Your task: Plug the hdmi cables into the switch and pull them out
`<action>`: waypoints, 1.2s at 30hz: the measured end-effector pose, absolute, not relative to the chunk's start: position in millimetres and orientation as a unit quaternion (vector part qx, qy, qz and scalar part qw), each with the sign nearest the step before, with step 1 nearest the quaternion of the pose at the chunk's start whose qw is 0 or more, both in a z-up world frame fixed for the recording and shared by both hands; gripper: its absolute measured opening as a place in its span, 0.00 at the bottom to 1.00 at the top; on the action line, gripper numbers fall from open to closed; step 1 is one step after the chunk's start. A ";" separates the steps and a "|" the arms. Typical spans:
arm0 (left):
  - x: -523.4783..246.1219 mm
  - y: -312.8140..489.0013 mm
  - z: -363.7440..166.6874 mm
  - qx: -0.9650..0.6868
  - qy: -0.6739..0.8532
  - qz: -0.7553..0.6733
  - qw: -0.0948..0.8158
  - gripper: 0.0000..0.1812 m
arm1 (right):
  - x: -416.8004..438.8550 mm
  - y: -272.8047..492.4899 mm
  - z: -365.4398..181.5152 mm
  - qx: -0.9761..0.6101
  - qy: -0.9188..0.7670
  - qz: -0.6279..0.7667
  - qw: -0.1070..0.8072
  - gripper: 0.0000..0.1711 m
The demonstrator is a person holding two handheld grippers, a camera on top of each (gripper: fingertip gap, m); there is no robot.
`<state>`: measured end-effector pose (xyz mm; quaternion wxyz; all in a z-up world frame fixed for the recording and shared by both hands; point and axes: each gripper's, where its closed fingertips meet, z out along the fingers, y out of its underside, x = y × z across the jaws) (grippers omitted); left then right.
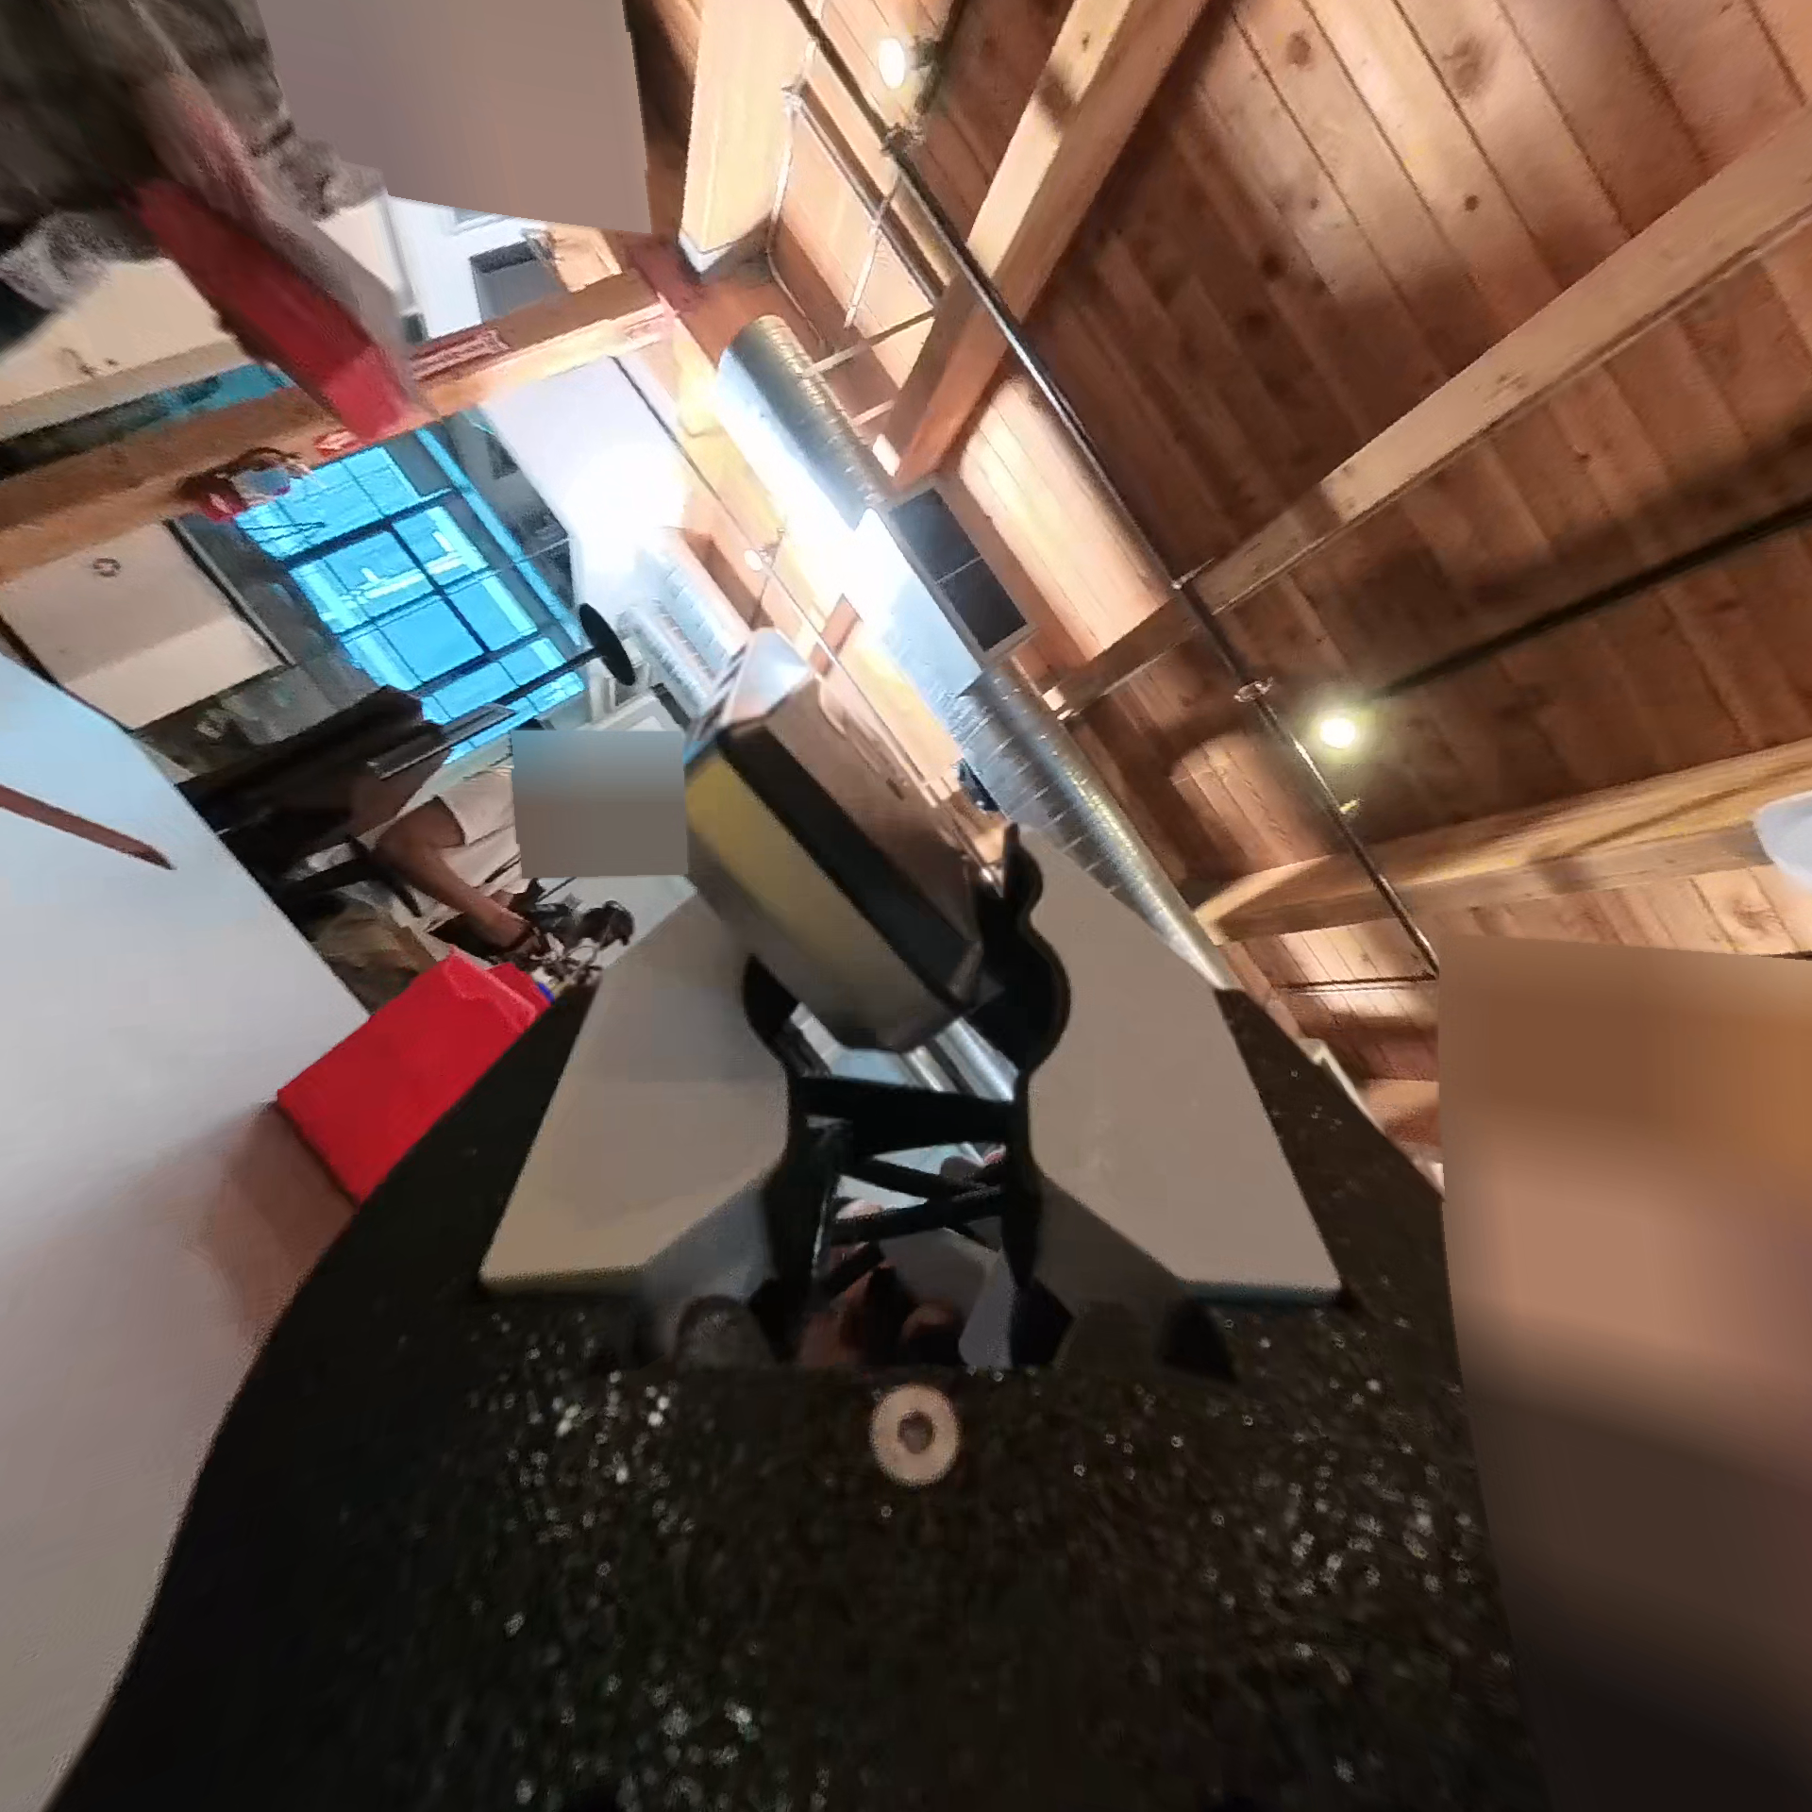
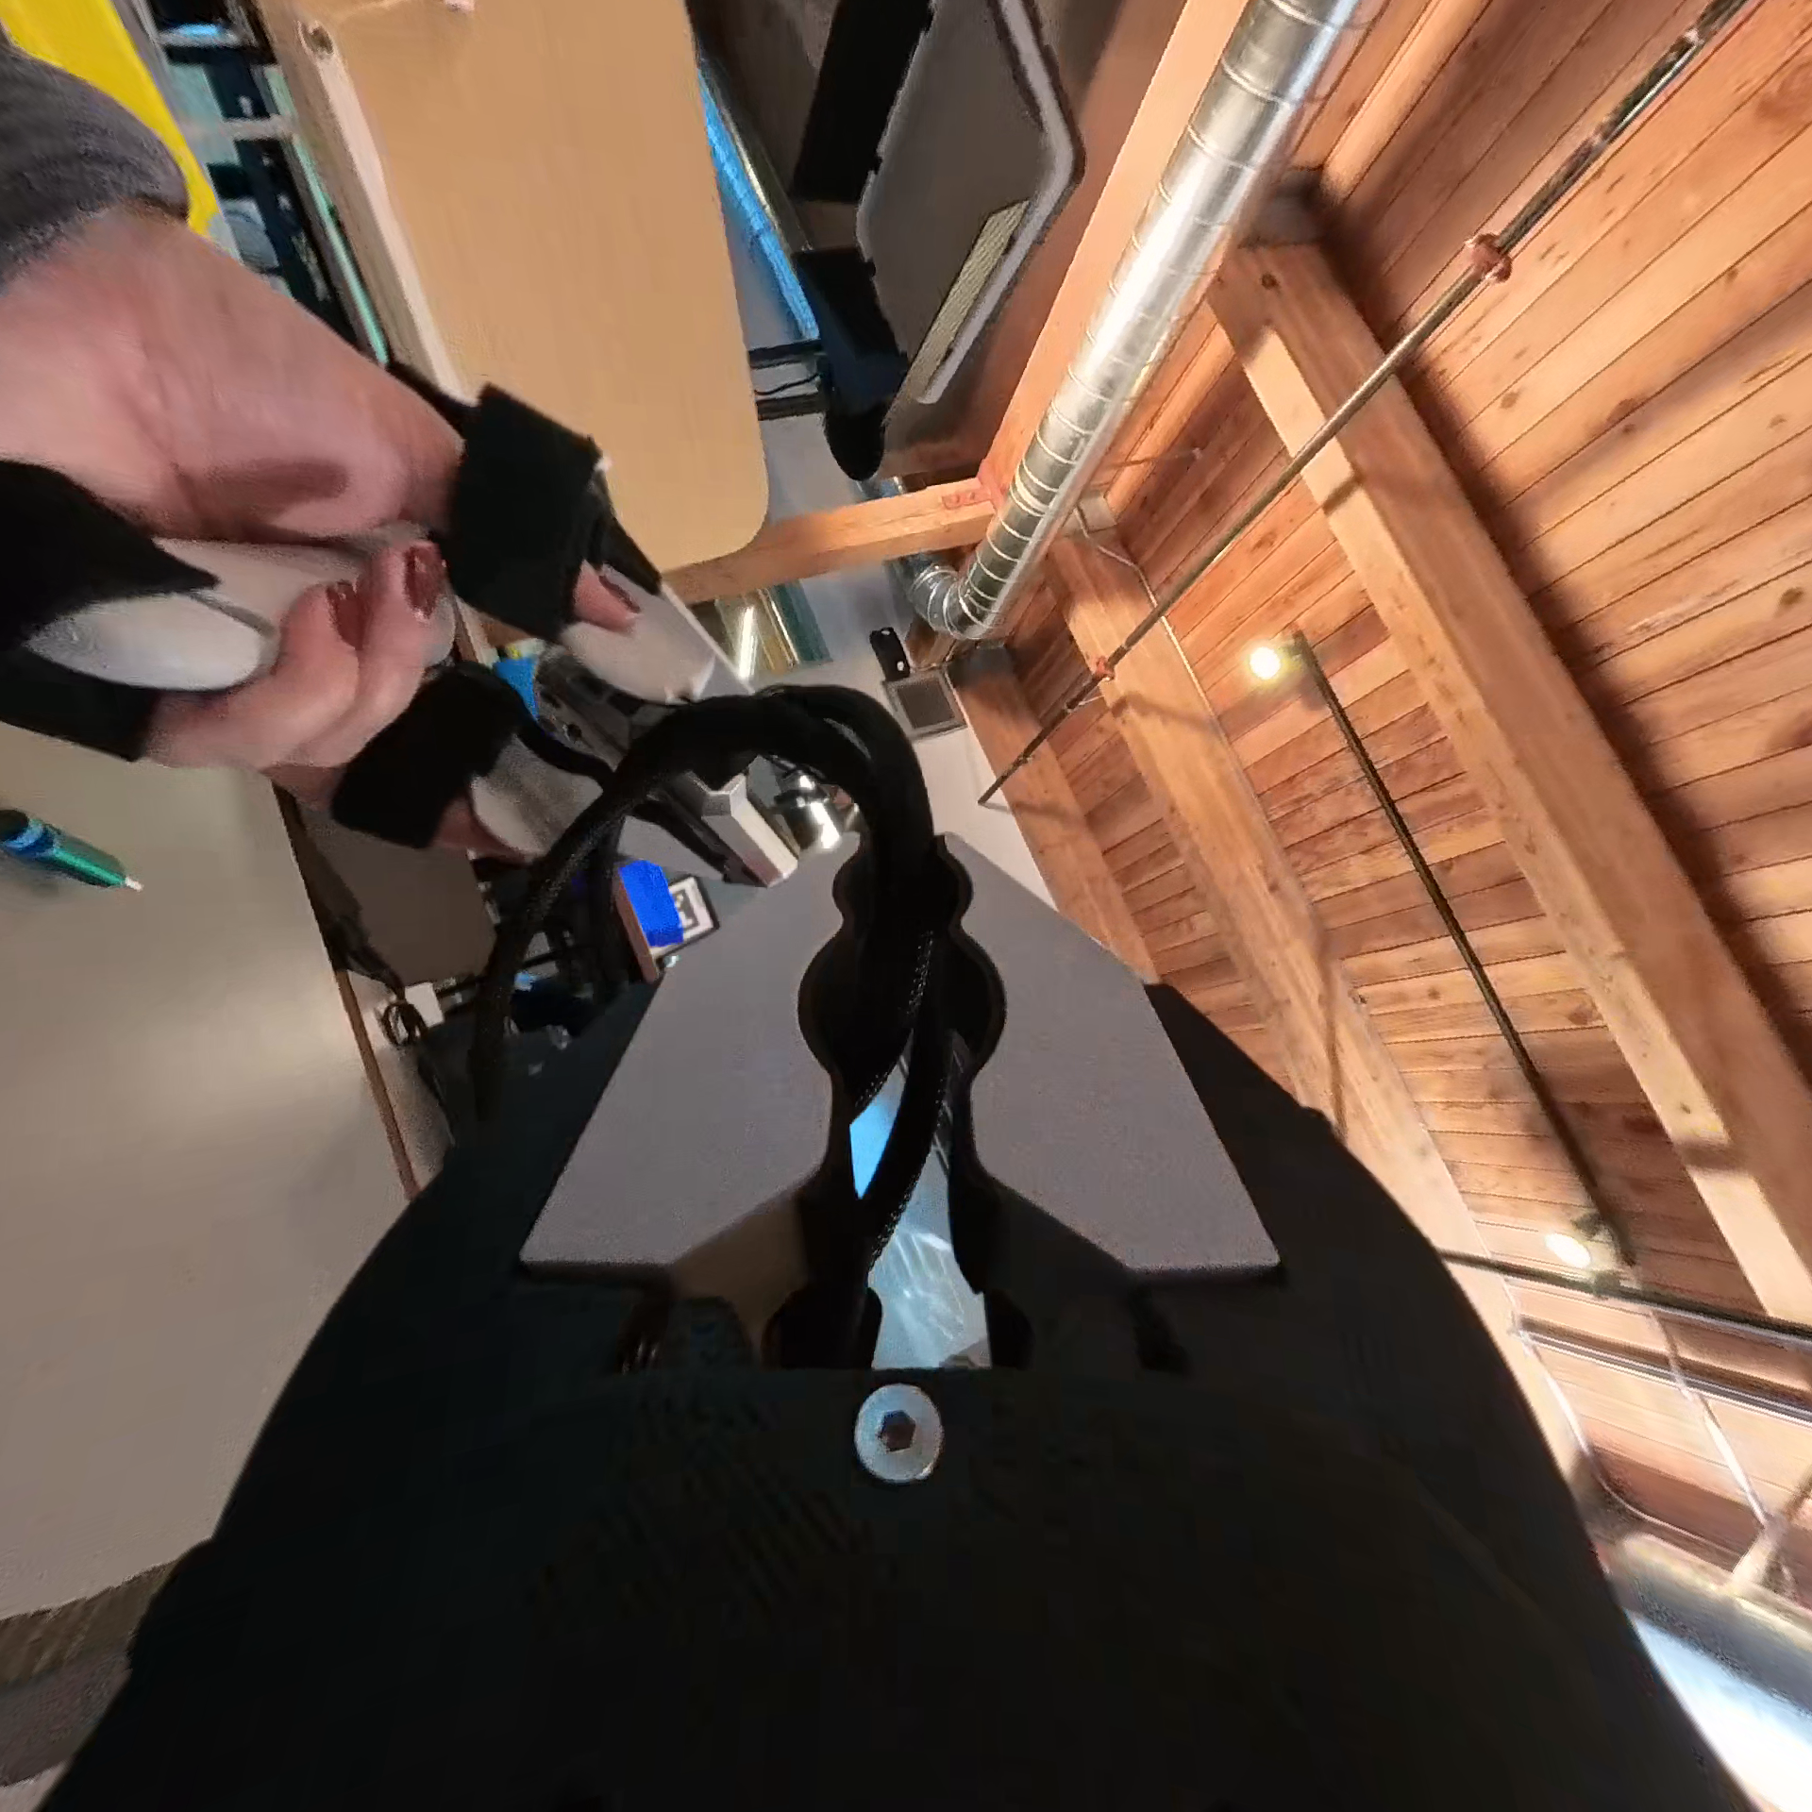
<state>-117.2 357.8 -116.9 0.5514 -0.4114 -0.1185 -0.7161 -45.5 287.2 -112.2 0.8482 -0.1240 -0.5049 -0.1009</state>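
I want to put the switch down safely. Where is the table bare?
Bare: the white tabletop beside the red box, and, in the right wrist view, below the pen. Crowded: around the hand and cables.

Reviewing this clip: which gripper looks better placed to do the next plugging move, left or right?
Probably right: the right gripper is shut on the braided black cables, while the left gripper clamps the switch, seemingly as the holder.

The switch (image 1: 833, 873), at the frame's centre, hides its rear end behind the left gripper (image 1: 887, 990); the braided cables (image 2: 887, 981) vanish between the right gripper's (image 2: 897, 990) fingers (plugs unseen).
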 end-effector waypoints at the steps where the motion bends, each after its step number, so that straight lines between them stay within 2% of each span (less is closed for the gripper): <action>1: -118.2 358.8 -117.5 -0.413 -0.121 -0.712 0.555 0.20 | -45.1 290.0 -114.8 -0.127 -0.508 -0.103 0.845 0.06; 3: -120.5 357.8 -115.5 -0.414 -0.115 -0.694 0.578 0.17 | -42.2 296.7 -120.1 -0.134 -0.513 -0.098 0.842 0.08; 4: -121.2 357.8 -115.2 -0.422 -0.111 -0.679 0.591 0.17 | -39.6 301.1 -121.7 -0.142 -0.511 -0.089 0.843 0.13; 9: -111.0 346.8 -99.7 -0.449 -0.047 -0.601 0.659 0.15 | -11.9 328.6 -108.7 -0.228 -0.442 0.050 0.866 0.44; 14: -97.1 319.9 -64.7 -0.442 0.043 -0.498 0.744 0.15 | 8.6 326.2 -89.2 -0.243 -0.387 0.171 0.873 0.53; 18: -136.9 306.7 -41.4 -0.407 -0.003 -0.474 0.781 0.14 | 18.5 320.8 -81.6 -0.220 -0.377 0.177 0.882 0.52; 21: -161.5 302.5 -40.2 -0.426 -0.001 -0.391 0.816 0.13 | 19.0 328.5 -82.3 -0.237 -0.376 0.162 0.881 0.52; 24: -156.4 299.6 -38.9 -0.448 0.042 -0.273 0.851 0.12 | 16.1 337.8 -86.8 -0.267 -0.367 0.186 0.871 0.46; 26: -148.5 301.2 -43.7 -0.460 0.083 -0.148 0.871 0.11 | 4.7 341.2 -99.9 -0.290 -0.403 0.205 0.844 0.36; 28: -142.2 305.5 -52.1 -0.464 0.113 -0.037 0.878 0.12 | -9.5 341.7 -116.3 -0.314 -0.450 0.233 0.803 0.29; 30: -137.5 311.8 -63.3 -0.465 0.132 0.031 0.875 0.11 | -22.5 338.2 -131.5 -0.335 -0.490 0.275 0.757 0.26; 36: -111.6 331.6 -107.0 -0.499 0.185 0.014 0.846 0.12 | -44.8 312.1 -201.8 -0.426 -0.646 0.367 0.516 0.17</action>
